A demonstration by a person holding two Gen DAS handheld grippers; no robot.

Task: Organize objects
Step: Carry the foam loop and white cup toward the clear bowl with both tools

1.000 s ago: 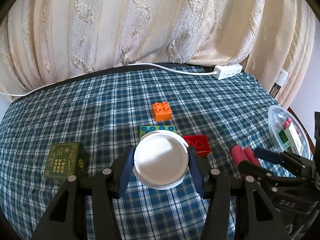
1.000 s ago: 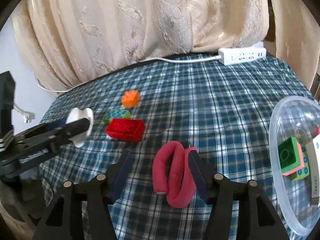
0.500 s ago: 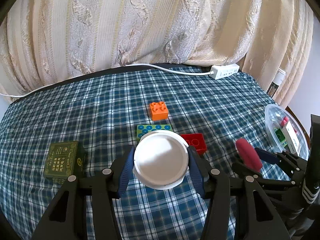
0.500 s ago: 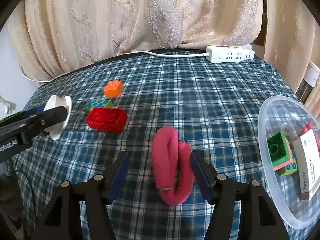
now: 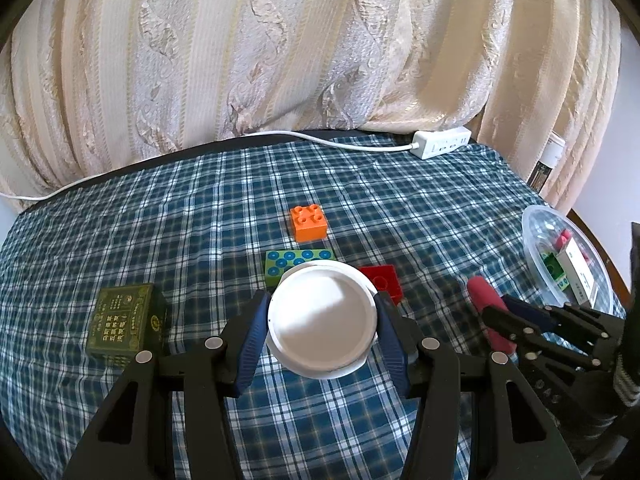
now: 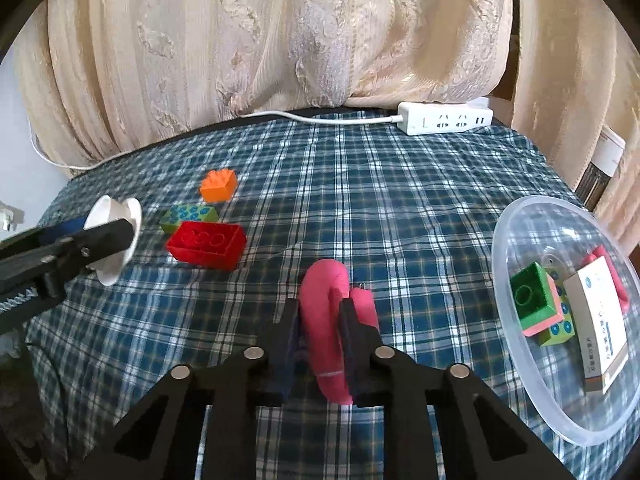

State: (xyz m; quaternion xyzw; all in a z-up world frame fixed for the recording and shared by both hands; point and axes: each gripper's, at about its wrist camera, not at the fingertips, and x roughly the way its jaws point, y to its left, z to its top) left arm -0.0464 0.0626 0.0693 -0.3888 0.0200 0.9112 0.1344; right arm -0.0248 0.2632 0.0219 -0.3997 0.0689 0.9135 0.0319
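While the left hand-held gripper (image 5: pixel 322 330) clamps a round white plastic lid (image 5: pixel 322 324), the right hand-held gripper (image 6: pixel 319 322) pinches a folded pink foam roller (image 6: pixel 332 312), probably bound for the clear plastic bowl (image 6: pixel 520 376) at the tabletop's right edge.

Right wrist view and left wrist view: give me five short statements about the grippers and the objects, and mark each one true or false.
1. The right gripper is closed on one limb of the pink foam tube. True.
2. The left gripper holds a red brick. False: its fingers grip a white round lid; the red brick lies on the plaid cloth.
3. The clear bowl already holds a green block and a white carton. True.
4. The orange brick is stacked on the red brick. False: it sits apart on the cloth, farther back.
5. The power strip lies inside the bowl. False: it rests at the far table edge by the curtain.
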